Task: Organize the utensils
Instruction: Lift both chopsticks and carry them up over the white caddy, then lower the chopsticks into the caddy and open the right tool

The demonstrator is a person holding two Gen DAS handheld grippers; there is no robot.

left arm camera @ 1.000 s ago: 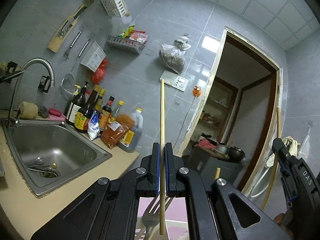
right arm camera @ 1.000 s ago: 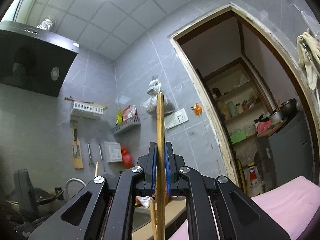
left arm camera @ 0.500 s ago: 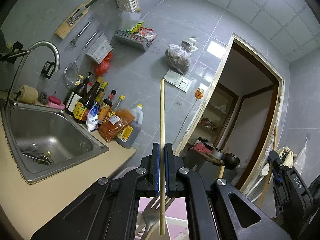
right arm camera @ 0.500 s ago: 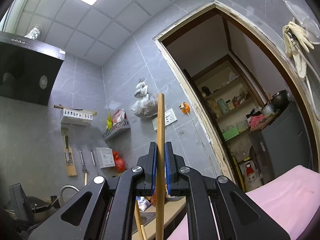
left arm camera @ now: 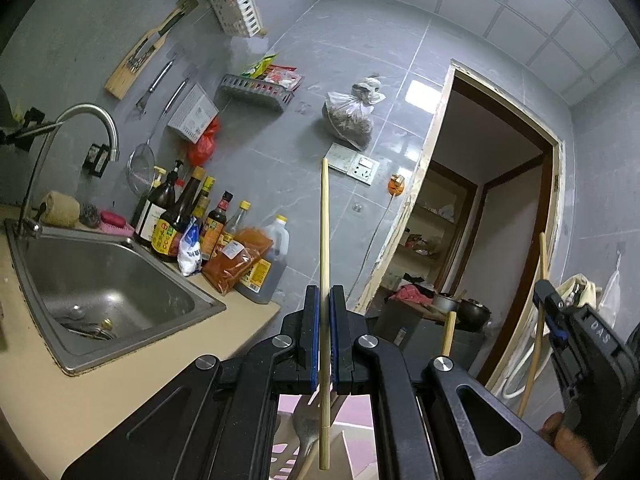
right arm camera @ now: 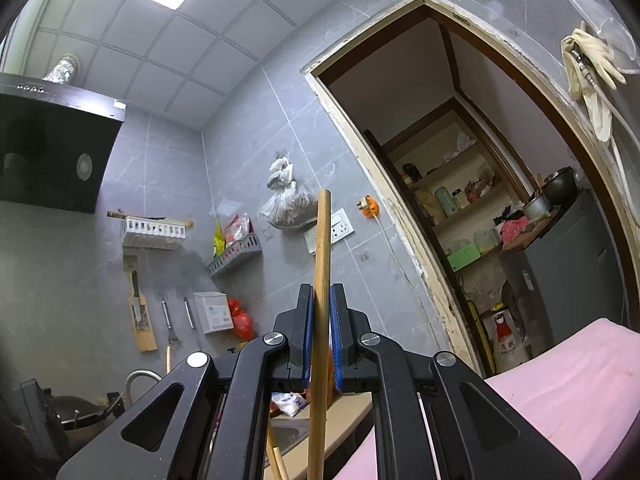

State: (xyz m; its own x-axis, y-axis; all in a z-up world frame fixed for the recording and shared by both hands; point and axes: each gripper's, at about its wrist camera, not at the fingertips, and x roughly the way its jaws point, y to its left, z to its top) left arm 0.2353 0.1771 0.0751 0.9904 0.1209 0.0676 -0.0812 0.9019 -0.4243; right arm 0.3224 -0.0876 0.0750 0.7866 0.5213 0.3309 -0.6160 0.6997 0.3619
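A grey-tiled kitchen with a sandy countertop (left arm camera: 132, 384) and a steel sink (left arm camera: 104, 292) set into it surrounds the work, an open doorway (left arm camera: 500, 216) leading to a cluttered back room.

The pale thin wooden chopstick (left arm camera: 324, 240) stands upright in the left gripper (left arm camera: 325, 340), whose blue-padded jaws are pressed together on its lower part; most of its length rises above the jaws, and a short tail hangs below. Under that tail I can see the tines of a metal fork (left arm camera: 306, 426) standing in what looks like a pale holder over something pink, though the holder itself is mostly hidden by the gripper body.

The darker, thicker wooden chopstick (right arm camera: 322, 280) is clamped the same way in the right gripper (right arm camera: 321, 340), near vertical, leaning slightly. From the left camera the right gripper (left arm camera: 554, 320) appears off to the right and well apart from the left one.

Both sticks run with their long axes up and down, so the likely step is lowering them, tail first, into the holder. The left gripper looks the nearer, sitting almost directly above the fork. The tail must clear the fork on the way down.

Bottles of sauce (left arm camera: 180, 220) crowd the counter beside the sink.
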